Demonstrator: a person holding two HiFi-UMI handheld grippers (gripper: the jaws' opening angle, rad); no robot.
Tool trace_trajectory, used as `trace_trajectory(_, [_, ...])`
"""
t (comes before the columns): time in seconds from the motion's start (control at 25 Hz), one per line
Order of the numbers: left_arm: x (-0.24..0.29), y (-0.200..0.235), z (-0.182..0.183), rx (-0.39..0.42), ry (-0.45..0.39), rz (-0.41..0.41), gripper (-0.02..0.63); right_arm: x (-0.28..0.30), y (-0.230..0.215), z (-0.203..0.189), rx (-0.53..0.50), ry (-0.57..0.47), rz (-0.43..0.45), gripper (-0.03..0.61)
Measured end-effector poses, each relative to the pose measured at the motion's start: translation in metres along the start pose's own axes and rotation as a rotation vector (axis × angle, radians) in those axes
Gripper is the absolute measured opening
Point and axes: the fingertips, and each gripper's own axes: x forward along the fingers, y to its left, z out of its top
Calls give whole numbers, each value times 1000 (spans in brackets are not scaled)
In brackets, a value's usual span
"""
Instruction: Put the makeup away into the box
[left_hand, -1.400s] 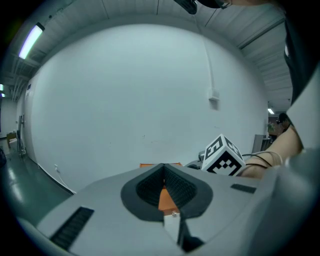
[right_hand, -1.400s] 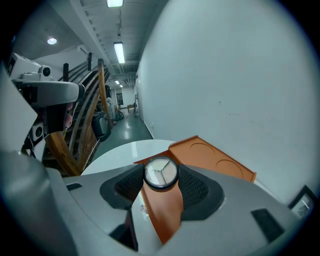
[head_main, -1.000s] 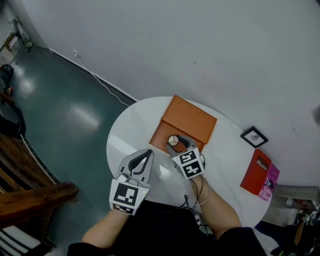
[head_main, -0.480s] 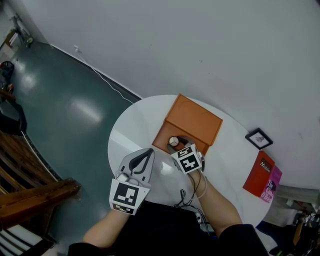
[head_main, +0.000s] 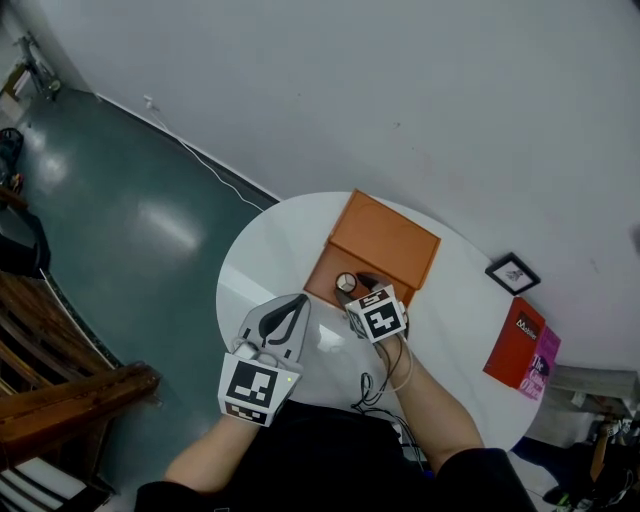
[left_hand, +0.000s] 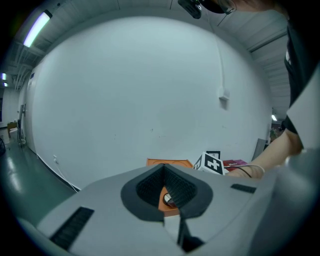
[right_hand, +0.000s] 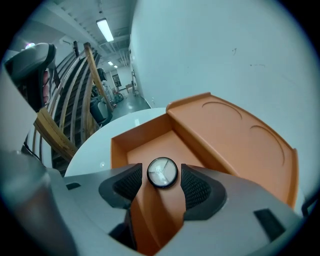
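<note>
Grippers come nearest, one in each of the person's hands, over a round white table (head_main: 262, 262). The left gripper (head_main: 296, 304) hangs above the table's near left part, apart from the box, with its jaws drawn together at the tips and nothing held between them. Just to its right, the right gripper (head_main: 356, 288) tilts down toward the box with its jaws set wide, clamped on either side of a round makeup compact (right_hand: 162, 171). The compact has a black rim and a pale, clear-looking top. It is held just above the near end of the orange box (right_hand: 150, 144), over the corner of the open tray, which shows bare orange floor. A thin cable (head_main: 404, 372) loops from the right gripper back along the forearm.

Behind the tray the box's lid (right_hand: 235, 136) stands open and leans away; its inner face has two shallow round recesses. Farther right, by the table's rim, lie a red book (head_main: 513, 343) and a pink one (head_main: 541, 366), with a small black picture frame (head_main: 511, 273) just beyond them. A pale wall (head_main: 420, 110) rises behind. Off to the left are the teal floor (head_main: 120, 200) and dark wooden furniture (head_main: 60, 390).
</note>
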Motion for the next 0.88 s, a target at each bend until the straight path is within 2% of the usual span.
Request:
trace_trajectory(0.28, [-1,-15,26,34,-49,-20,5,-73,2,34,3,-210,-41,232])
trace_trajectory(0.52, [8,-49,35,61,-69,-103,5,-155,-11,46,27,-376,-158,212])
trace_trajectory(0.88, [14,-95,46,107,-77,-191,5,-264,-29,29,53,-576,-344,65])
